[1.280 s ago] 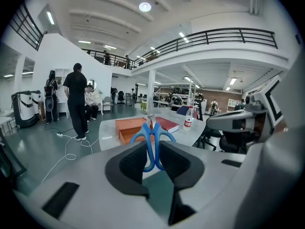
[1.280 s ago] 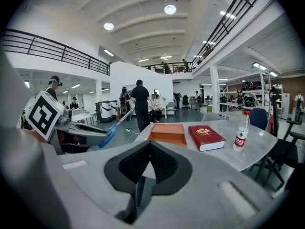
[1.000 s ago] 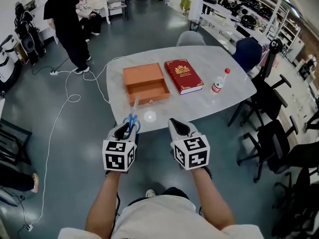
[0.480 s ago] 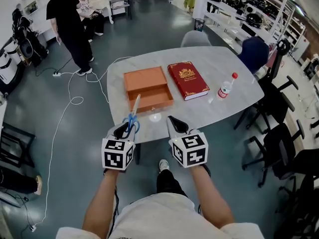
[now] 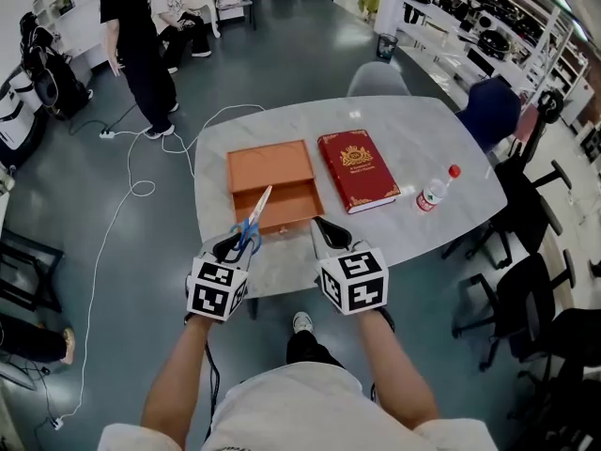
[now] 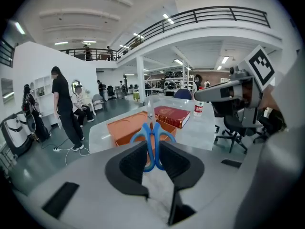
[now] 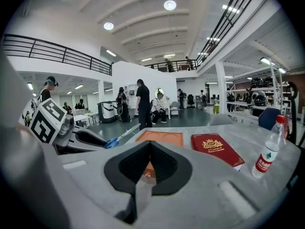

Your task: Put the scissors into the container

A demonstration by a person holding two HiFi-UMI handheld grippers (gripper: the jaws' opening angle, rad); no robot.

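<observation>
Scissors point(image 6: 148, 137) handles partly hidden inside the left hand-held gripper point(image 6: 153, 147); bottle point(image 5: 434, 194) label too small to read

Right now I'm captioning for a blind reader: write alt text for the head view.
The left claw grips blue-handled scissors, blades pointing toward an orange container on a white table; the right claw is shut and empty. A red book and a water bottle sit right of the container.

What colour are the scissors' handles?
Blue handles on the scissors, clearest in the left gripper view.
</observation>
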